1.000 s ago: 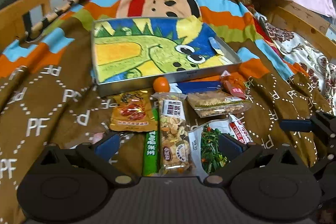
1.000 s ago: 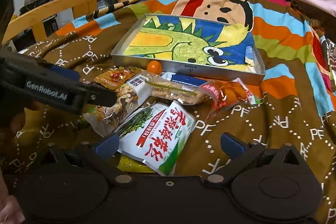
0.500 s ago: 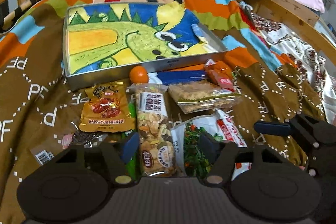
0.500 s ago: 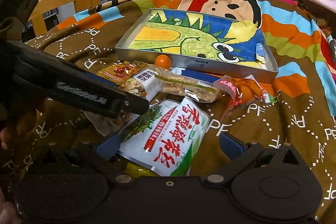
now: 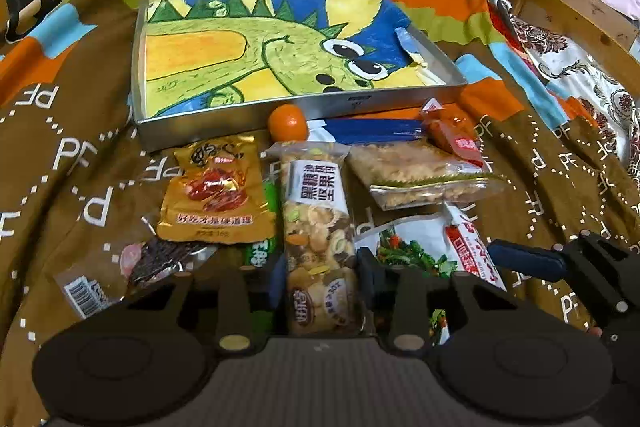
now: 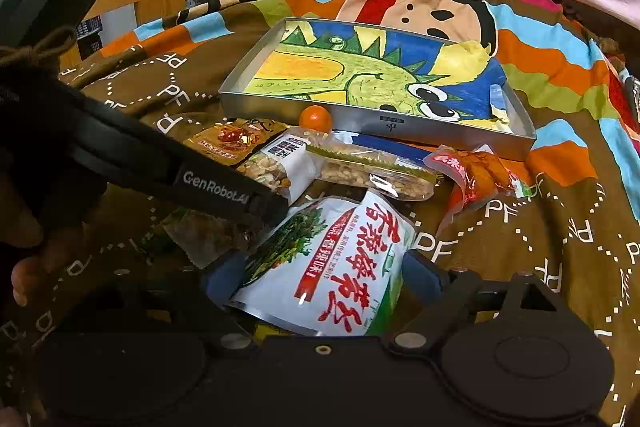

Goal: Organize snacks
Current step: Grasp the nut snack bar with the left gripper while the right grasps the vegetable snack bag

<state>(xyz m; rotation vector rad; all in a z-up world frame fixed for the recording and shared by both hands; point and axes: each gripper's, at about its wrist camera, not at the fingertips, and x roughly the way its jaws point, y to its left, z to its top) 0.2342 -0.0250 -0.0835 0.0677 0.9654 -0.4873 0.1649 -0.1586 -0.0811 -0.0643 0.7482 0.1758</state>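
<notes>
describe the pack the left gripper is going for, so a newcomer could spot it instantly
Start at the metal tray lined with a dinosaur drawing. In front of its near wall sits a small orange fruit; just below lies the nut bar pack, lengthwise between the left gripper fingers. Clear wrapper showing mixed nuts, white label with black characters.

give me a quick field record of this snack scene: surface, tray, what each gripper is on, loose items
surface: patterned bedspread
tray: metal tray, dinosaur drawing inside, no snacks in it
left gripper: fingers on either side of the mixed nut bar pack
right gripper: fingers on either side of the white-green vegetable snack bag
loose items: small orange against the tray wall, gold pouch, clear cracker pack
</notes>
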